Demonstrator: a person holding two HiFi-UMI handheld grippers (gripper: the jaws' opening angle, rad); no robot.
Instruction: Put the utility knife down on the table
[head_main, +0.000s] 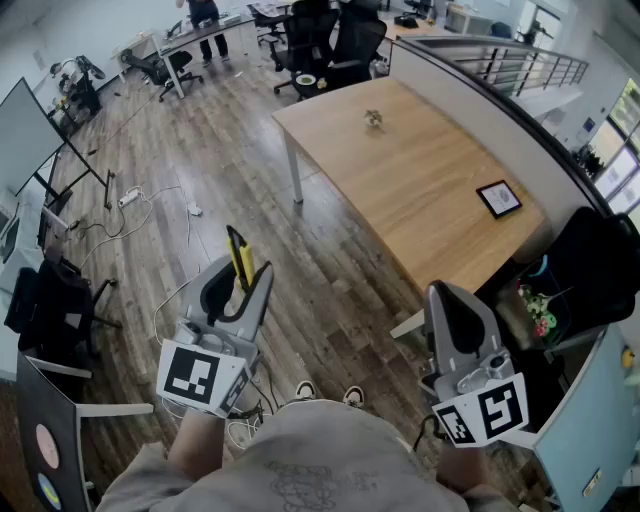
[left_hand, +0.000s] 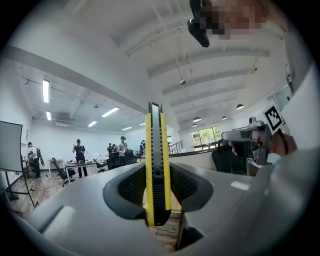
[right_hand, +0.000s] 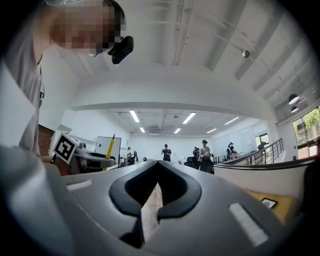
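A yellow and black utility knife (head_main: 240, 258) stands upright between the jaws of my left gripper (head_main: 240, 284), which is shut on it above the wooden floor, well short of the table. In the left gripper view the knife (left_hand: 157, 165) fills the middle, and the dark pads press on both of its sides. My right gripper (head_main: 452, 312) hangs at the lower right near the table's corner, shut with nothing in it; its tips meet in the right gripper view (right_hand: 158, 165). The light wooden table (head_main: 420, 170) lies ahead to the right.
On the table sit a small object (head_main: 374, 119) at the far end and a dark framed tablet (head_main: 498, 198) near the right edge. Black office chairs (head_main: 330, 40) stand behind it. Cables (head_main: 150, 200) trail over the floor at the left. A black bag (head_main: 590, 270) sits at the right.
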